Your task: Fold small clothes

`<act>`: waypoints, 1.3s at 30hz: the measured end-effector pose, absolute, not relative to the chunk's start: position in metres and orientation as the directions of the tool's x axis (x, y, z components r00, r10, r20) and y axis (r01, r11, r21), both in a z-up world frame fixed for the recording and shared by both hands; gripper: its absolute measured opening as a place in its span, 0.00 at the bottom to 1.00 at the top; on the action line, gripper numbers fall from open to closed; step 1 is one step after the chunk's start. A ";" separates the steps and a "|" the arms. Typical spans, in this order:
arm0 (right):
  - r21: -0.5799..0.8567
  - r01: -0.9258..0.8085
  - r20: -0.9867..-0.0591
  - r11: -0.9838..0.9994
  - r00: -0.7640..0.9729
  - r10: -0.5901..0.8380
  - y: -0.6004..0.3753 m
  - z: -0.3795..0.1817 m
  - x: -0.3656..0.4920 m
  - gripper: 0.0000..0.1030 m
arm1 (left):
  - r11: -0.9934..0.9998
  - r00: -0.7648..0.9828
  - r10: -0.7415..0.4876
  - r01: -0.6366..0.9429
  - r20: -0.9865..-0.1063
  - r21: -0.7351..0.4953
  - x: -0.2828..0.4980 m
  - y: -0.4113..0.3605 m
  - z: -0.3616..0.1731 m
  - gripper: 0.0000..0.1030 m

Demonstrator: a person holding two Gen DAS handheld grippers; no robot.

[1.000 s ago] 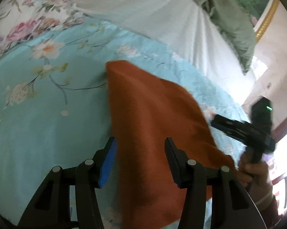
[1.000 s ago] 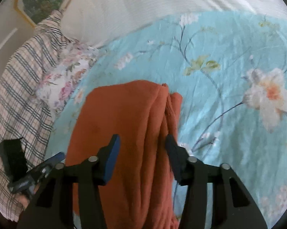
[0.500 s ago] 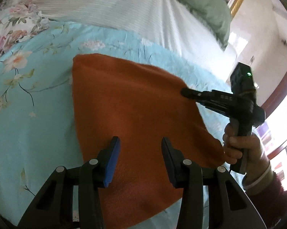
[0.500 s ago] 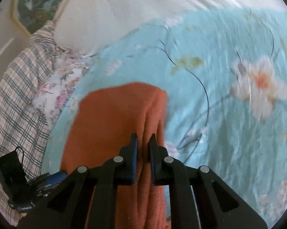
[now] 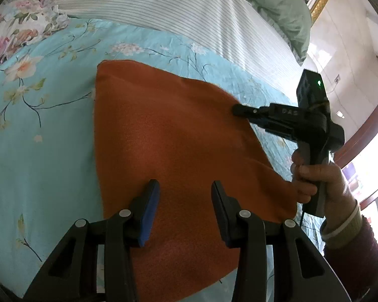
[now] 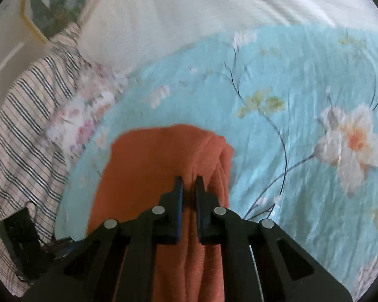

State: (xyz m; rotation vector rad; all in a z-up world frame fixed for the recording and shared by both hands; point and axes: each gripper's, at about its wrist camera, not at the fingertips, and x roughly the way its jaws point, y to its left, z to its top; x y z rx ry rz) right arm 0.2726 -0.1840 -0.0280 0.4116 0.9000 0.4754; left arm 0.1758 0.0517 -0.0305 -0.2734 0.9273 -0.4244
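Observation:
A rust-orange garment (image 5: 174, 136) lies spread on the turquoise flowered bedsheet (image 5: 38, 138). My left gripper (image 5: 185, 188) is open, its fingers hovering over the garment's near part. My right gripper (image 6: 188, 180) is shut on a bunched fold of the same orange garment (image 6: 151, 166) at its right side. In the left wrist view the right gripper (image 5: 236, 109) shows from the side, tips pinching the cloth's right edge, held by a hand (image 5: 314, 178).
A white striped cover (image 5: 163, 7) and a green pillow (image 5: 277, 2) lie at the bed's far end. A plaid cloth (image 6: 25, 125) and a floral pillow (image 6: 83, 115) lie left in the right wrist view. The bed's edge is at the right.
My right gripper has closed on the garment's folded right edge and moved forward along it. The garment now lies flatter and wider under my open left gripper.

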 end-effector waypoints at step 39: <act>0.521 -0.183 -0.692 0.834 0.481 0.538 -0.168 -0.035 0.192 0.14 | 0.890 0.518 -0.441 0.147 -0.733 -0.431 0.257 0.086 -0.018 0.16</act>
